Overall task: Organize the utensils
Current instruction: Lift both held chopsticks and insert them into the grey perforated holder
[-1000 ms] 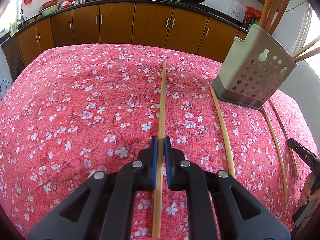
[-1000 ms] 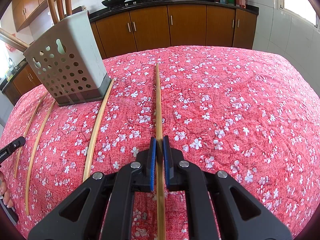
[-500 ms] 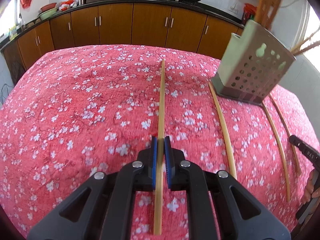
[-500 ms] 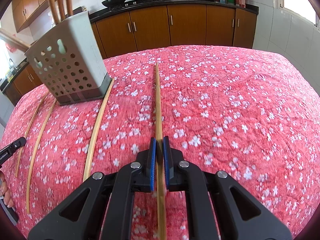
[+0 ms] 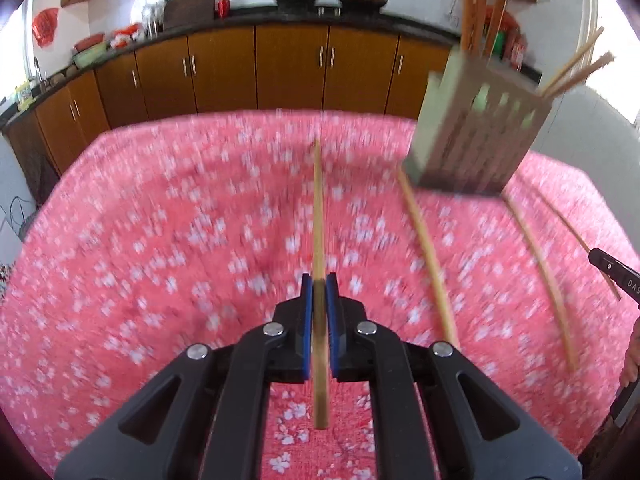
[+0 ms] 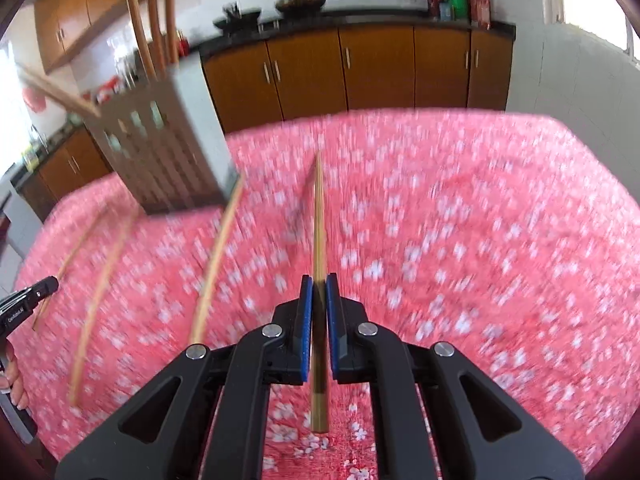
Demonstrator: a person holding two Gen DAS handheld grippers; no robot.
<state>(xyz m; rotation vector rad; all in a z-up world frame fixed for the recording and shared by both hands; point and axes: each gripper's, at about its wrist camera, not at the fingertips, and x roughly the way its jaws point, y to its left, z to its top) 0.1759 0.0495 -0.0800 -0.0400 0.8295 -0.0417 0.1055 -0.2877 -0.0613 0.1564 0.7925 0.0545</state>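
In the left wrist view my left gripper (image 5: 319, 285) pinches a bamboo chopstick (image 5: 318, 220) between its blue pads, the jaws still closing tighter, and holds it above the red floral tablecloth (image 5: 160, 260). A grey perforated utensil holder (image 5: 476, 140) with several chopsticks in it stands at the right. In the right wrist view my right gripper (image 6: 319, 285) is shut on another chopstick (image 6: 319, 220), also raised off the cloth, with the holder (image 6: 168, 152) at the left. Both views are motion-blurred.
Three loose chopsticks lie beside the holder (image 5: 428, 256) (image 5: 540, 272) (image 5: 576, 236). Brown cabinets (image 5: 292, 68) and a counter with woks run behind the table. The other gripper's tip and a hand show at each view's edge (image 5: 612, 276) (image 6: 28, 300).
Both grippers have risen, lifting their chopsticks off the cloth. The table now looks farther away and the holder has shifted upward in both views.
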